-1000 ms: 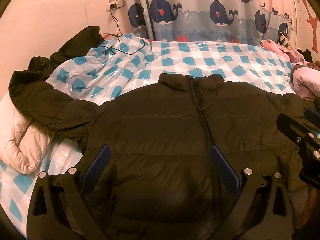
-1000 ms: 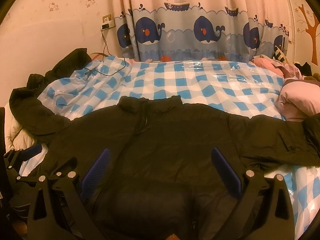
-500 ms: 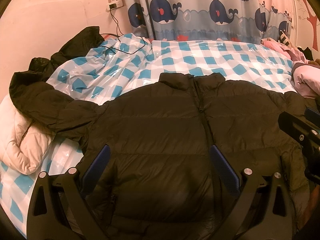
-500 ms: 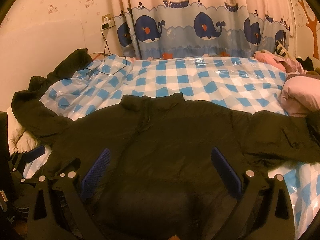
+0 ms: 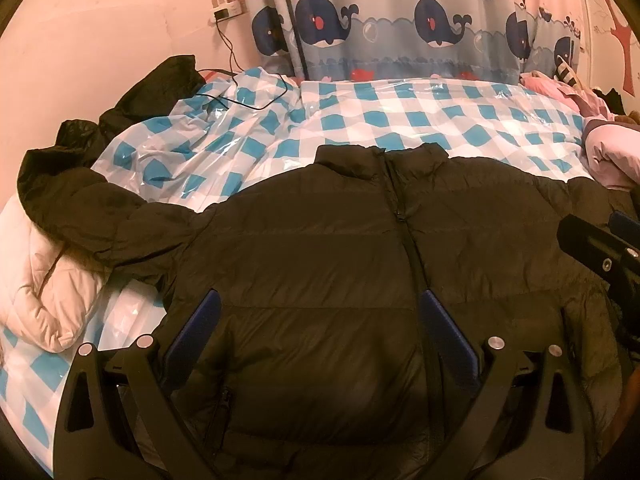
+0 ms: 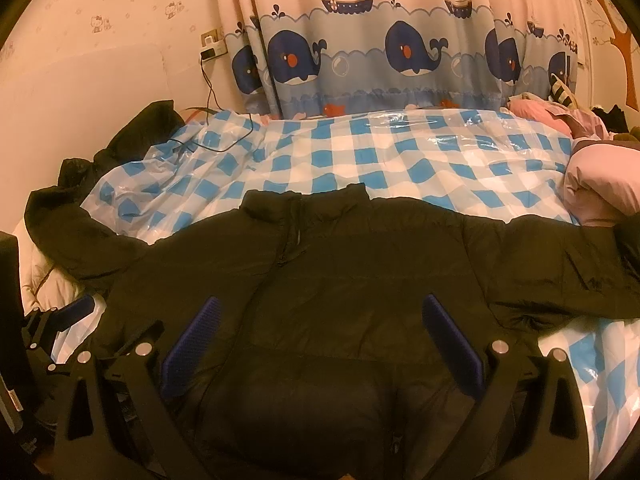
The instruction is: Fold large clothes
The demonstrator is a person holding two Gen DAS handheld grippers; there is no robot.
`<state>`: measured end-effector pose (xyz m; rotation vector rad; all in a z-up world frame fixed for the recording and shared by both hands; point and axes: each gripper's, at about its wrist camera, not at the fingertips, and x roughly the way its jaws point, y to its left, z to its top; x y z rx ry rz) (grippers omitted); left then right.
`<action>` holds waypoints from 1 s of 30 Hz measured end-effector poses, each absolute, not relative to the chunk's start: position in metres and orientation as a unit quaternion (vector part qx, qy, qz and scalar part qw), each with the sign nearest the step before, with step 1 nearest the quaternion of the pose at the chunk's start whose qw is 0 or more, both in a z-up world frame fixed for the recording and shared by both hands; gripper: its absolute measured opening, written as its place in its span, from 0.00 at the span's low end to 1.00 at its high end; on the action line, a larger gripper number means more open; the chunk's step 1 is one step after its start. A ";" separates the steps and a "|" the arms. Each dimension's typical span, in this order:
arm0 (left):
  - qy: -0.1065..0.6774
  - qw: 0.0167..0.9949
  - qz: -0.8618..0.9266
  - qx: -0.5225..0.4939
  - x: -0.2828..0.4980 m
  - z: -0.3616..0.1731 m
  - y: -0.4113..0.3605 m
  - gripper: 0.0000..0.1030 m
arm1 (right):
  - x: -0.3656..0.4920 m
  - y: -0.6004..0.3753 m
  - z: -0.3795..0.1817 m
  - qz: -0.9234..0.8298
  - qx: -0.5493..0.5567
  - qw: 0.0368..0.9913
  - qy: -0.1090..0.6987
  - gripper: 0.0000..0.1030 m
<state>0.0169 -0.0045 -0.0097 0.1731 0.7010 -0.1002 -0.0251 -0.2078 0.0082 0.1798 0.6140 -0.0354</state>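
A large black puffer jacket [image 5: 312,264] lies front up and zipped on the bed, collar toward the curtain, sleeves spread left and right; it also shows in the right wrist view [image 6: 360,272]. My left gripper [image 5: 318,320] is open over the jacket's lower left front, empty. My right gripper [image 6: 318,320] is open over the lower right front, empty. The right gripper shows at the right edge of the left wrist view [image 5: 600,256]. The left gripper shows at the left edge of the right wrist view [image 6: 60,324].
The bed has a blue and white checked plastic cover [image 5: 440,120]. A cream quilted garment [image 5: 44,288] lies at the left under the jacket's sleeve. Another dark garment [image 5: 160,84] and a black cable [image 5: 240,96] lie at the back left. Pink bedding [image 6: 600,184] is at the right.
Both grippers have stayed open and drifted only slightly over the jacket. The jacket has not visibly moved.
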 end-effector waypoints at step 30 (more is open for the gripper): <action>0.341 0.935 -0.047 0.088 0.015 -0.009 -0.010 0.93 | -0.024 -0.209 0.009 -0.016 0.094 0.948 0.304 0.94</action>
